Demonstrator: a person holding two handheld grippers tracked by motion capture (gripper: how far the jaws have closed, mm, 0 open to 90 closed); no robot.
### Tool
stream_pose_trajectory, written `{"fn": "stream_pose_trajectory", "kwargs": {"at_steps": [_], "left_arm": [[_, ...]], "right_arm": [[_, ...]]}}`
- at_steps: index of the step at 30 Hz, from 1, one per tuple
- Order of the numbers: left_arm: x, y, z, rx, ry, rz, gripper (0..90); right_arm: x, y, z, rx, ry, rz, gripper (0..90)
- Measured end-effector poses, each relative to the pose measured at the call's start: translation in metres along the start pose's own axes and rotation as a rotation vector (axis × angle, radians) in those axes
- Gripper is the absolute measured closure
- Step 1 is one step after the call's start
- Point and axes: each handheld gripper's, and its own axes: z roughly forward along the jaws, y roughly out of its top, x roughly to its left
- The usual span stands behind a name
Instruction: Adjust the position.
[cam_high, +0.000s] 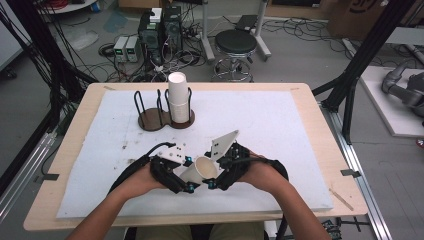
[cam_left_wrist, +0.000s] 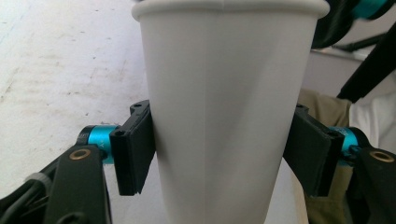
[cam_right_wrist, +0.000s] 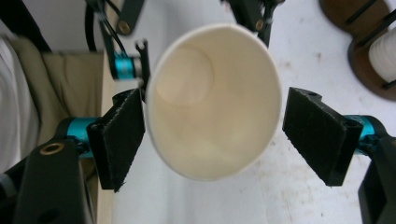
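A white paper cup (cam_high: 202, 170) lies tilted between both grippers near the table's front, mouth toward the right hand. My left gripper (cam_high: 190, 175) is shut on the cup's lower body; in the left gripper view both black pads (cam_left_wrist: 135, 149) press the cup's (cam_left_wrist: 219, 116) sides. My right gripper (cam_high: 216, 172) stands open around the rim: in the right gripper view the cup's mouth (cam_right_wrist: 215, 102) faces the camera, the left pad (cam_right_wrist: 121, 135) touches the rim, and the right pad (cam_right_wrist: 317, 130) stands just apart from it.
A dark wooden holder with wire loops (cam_high: 162, 120) stands at the back of the white mat (cam_high: 280, 130), with a stack of white cups (cam_high: 178, 97) in its right slot. Behind the table are a stool (cam_high: 235, 45), computer boxes and cables on the floor.
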Motion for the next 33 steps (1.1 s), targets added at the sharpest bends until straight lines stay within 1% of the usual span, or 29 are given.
{"fn": "stream_pose_trajectory", "kwargs": {"at_steps": [1, 2, 3, 4, 5, 6, 7, 8, 9, 10, 11, 12, 13, 15, 16, 17, 18, 20, 21, 22, 23, 24, 25, 26, 27, 28, 30, 31, 33], "left_arm": [[0.000, 0.000, 0.000, 0.000, 0.000, 0.000, 30.6], [0.001, -0.002, -0.001, -0.021, 0.003, -0.009, 30.5], [0.003, -0.006, -0.004, -0.065, 0.016, -0.031, 30.3], [0.003, -0.006, -0.004, -0.065, 0.016, -0.031, 30.2], [0.004, -0.011, -0.006, -0.101, 0.029, -0.047, 30.1], [0.004, -0.011, -0.006, -0.101, 0.029, -0.047, 29.9], [0.006, -0.016, -0.008, -0.134, 0.038, -0.060, 29.8], [0.006, -0.016, -0.008, -0.134, 0.038, -0.060, 29.7], [0.008, -0.021, -0.011, -0.163, 0.040, -0.076, 29.7], [0.008, -0.021, -0.011, -0.163, 0.040, -0.076, 29.7], [0.009, -0.024, -0.012, -0.180, 0.044, -0.081, 29.7], [0.011, -0.029, -0.015, -0.214, 0.049, -0.091, 29.7], [0.011, -0.031, -0.016, -0.231, 0.058, -0.097, 29.8], [0.012, -0.035, -0.019, -0.267, 0.065, -0.099, 29.8], [0.012, -0.035, -0.019, -0.267, 0.065, -0.099, 29.8], [0.011, -0.039, -0.022, -0.310, 0.072, -0.100, 29.8], [0.011, -0.039, -0.022, -0.310, 0.072, -0.100, 29.8], [0.011, -0.042, -0.025, -0.349, 0.078, -0.098, 29.8], [0.011, -0.046, -0.029, -0.386, 0.090, -0.098, 29.8], [0.011, -0.046, -0.029, -0.386, 0.090, -0.098, 29.9], [0.012, -0.050, -0.034, -0.421, 0.102, -0.104, 29.8], [0.012, -0.050, -0.034, -0.421, 0.102, -0.104, 29.9], [0.012, -0.054, -0.039, -0.457, 0.114, -0.111, 29.9], [0.012, -0.054, -0.039, -0.457, 0.114, -0.111, 29.9], [0.013, -0.059, -0.043, -0.490, 0.140, -0.112, 29.9], [0.013, -0.059, -0.043, -0.490, 0.140, -0.112, 29.9], [0.014, -0.064, -0.047, -0.519, 0.156, -0.113, 29.9], [0.015, -0.067, -0.051, -0.538, 0.172, -0.113, 29.9], [0.015, -0.068, -0.053, -0.545, 0.184, -0.112, 29.9]], "right_arm": [[-0.001, -0.001, -0.003, -0.030, -0.006, 0.010, 21.4], [-0.003, -0.002, -0.005, -0.058, -0.015, 0.027, 21.4], [-0.003, -0.003, -0.009, -0.083, -0.022, 0.039, 21.4], [-0.003, -0.003, -0.009, -0.083, -0.022, 0.039, 21.4], [-0.006, -0.007, -0.015, -0.147, -0.029, 0.066, 21.4], [-0.006, -0.007, -0.015, -0.147, -0.029, 0.066, 21.4], [-0.007, -0.011, -0.020, -0.184, -0.045, 0.090, 21.4], [-0.008, -0.014, -0.022, -0.198, -0.055, 0.103, 21.4], [-0.008, -0.016, -0.024, -0.206, -0.067, 0.117, 21.4], [-0.009, -0.019, -0.025, -0.215, -0.070, 0.135, 21.4], [-0.009, -0.019, -0.025, -0.215, -0.070, 0.135, 21.4], [-0.009, -0.026, -0.026, -0.224, -0.078, 0.160, 21.4], [-0.009, -0.029, -0.026, -0.228, -0.086, 0.170, 21.4], [-0.009, -0.036, -0.026, -0.237, -0.098, 0.191, 21.4], [-0.009, -0.036, -0.026, -0.237, -0.098, 0.191, 21.4], [-0.008, -0.042, -0.027, -0.245, -0.112, 0.215, 21.4], [-0.008, -0.042, -0.027, -0.245, -0.112, 0.215, 21.4], [-0.008, -0.048, -0.028, -0.260, -0.127, 0.237, 21.4], [-0.008, -0.058, -0.030, -0.278, -0.156, 0.267, 21.4], [-0.008, -0.058, -0.030, -0.278, -0.156, 0.267, 21.4], [-0.007, -0.067, -0.031, -0.287, -0.186, 0.291, 21.5], [-0.007, -0.067, -0.031, -0.287, -0.186, 0.291, 21.5], [-0.007, -0.078, -0.033, -0.288, -0.217, 0.309, 21.5], [-0.007, -0.078, -0.033, -0.288, -0.217, 0.309, 21.5], [-0.006, -0.088, -0.036, -0.306, -0.257, 0.325, 21.5], [-0.006, -0.088, -0.036, -0.306, -0.257, 0.325, 21.5], [-0.004, -0.098, -0.039, -0.324, -0.294, 0.340, 21.5], [-0.003, -0.106, -0.042, -0.334, -0.323, 0.350, 21.5], [-0.003, -0.110, -0.043, -0.339, -0.335, 0.355, 21.5]]}}
